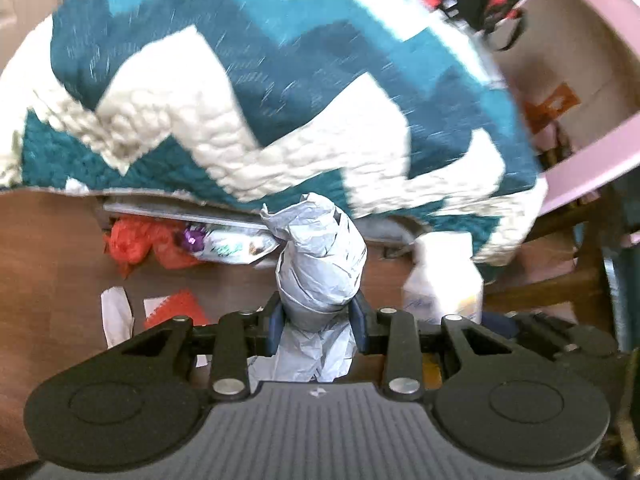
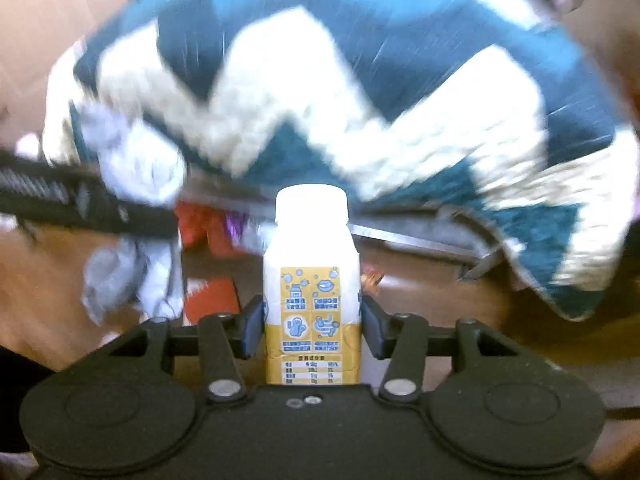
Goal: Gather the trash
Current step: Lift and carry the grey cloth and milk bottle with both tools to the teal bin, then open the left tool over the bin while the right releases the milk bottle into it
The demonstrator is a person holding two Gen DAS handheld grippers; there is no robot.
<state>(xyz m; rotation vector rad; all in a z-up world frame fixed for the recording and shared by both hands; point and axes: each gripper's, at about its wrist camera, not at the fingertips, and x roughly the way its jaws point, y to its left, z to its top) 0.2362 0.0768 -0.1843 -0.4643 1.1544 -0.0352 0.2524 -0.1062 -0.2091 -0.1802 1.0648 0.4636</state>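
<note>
My left gripper (image 1: 319,316) is shut on a crumpled wad of grey-white paper (image 1: 320,264) that sticks up between its fingers. My right gripper (image 2: 312,320) is shut on a white bottle with a yellow label (image 2: 311,280), held upright. The bottle also shows in the left wrist view (image 1: 444,276), to the right of the paper. The paper and the left gripper show blurred at the left of the right wrist view (image 2: 132,168). More trash lies on the brown floor under the bed edge: a red bag (image 1: 136,244), wrappers (image 1: 236,246), a red packet (image 1: 176,308) and a white scrap (image 1: 116,316).
A teal and white zigzag quilt (image 1: 260,92) hangs over the bed edge above the floor trash. A pink bin or frame (image 1: 592,168) stands at the right. A wooden chair leg (image 1: 560,280) is at the lower right.
</note>
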